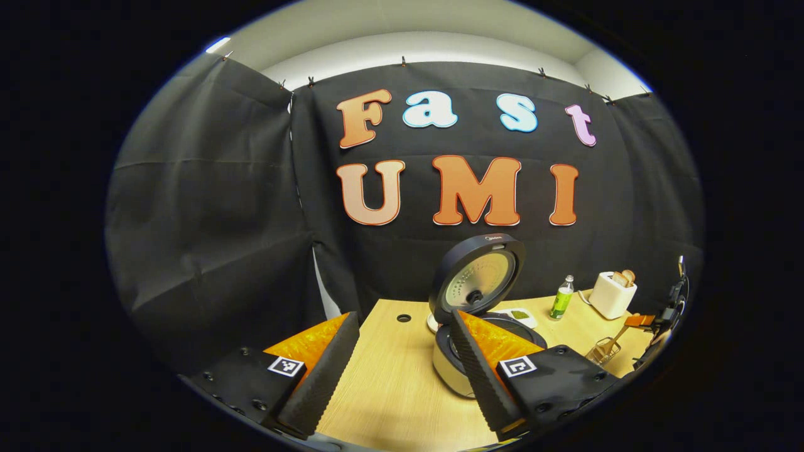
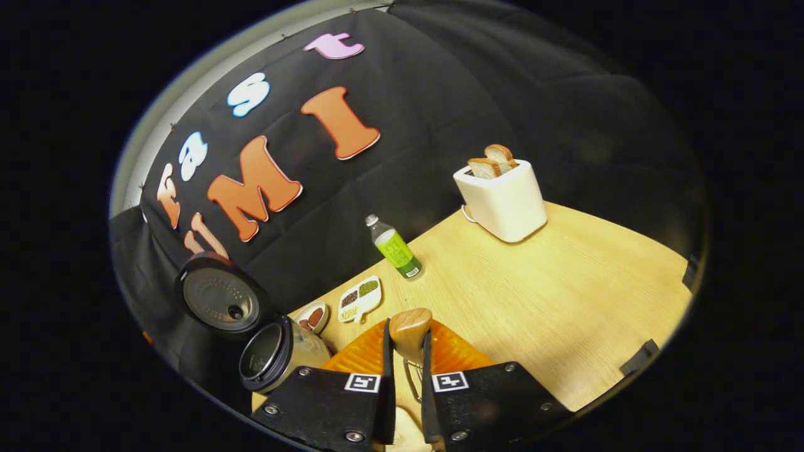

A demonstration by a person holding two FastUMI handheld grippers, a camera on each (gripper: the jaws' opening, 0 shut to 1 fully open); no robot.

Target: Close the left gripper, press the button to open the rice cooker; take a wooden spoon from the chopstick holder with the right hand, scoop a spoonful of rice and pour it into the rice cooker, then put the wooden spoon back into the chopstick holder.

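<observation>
Here the cooker (image 1: 468, 351) stands on the table (image 1: 389, 376) with its lid (image 1: 477, 279) up; what its pot holds is hidden. Behind it, a divided dish (image 2: 359, 298) holds grains, a small bowl (image 2: 312, 316) something reddish, and the toaster (image 2: 502, 198) two slices. The right gripper (image 2: 407, 351) has its fingers pressed on the spoon (image 2: 409, 329). The left gripper view adds the wire holder (image 1: 604, 351) under that spoon. The left gripper (image 1: 402, 370) gapes wide, empty. A bottle (image 2: 394, 248) stands near the dish.

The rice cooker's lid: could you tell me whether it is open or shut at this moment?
Open. The lid stands raised behind the rice cooker, its silvery inner plate facing forward.
</observation>
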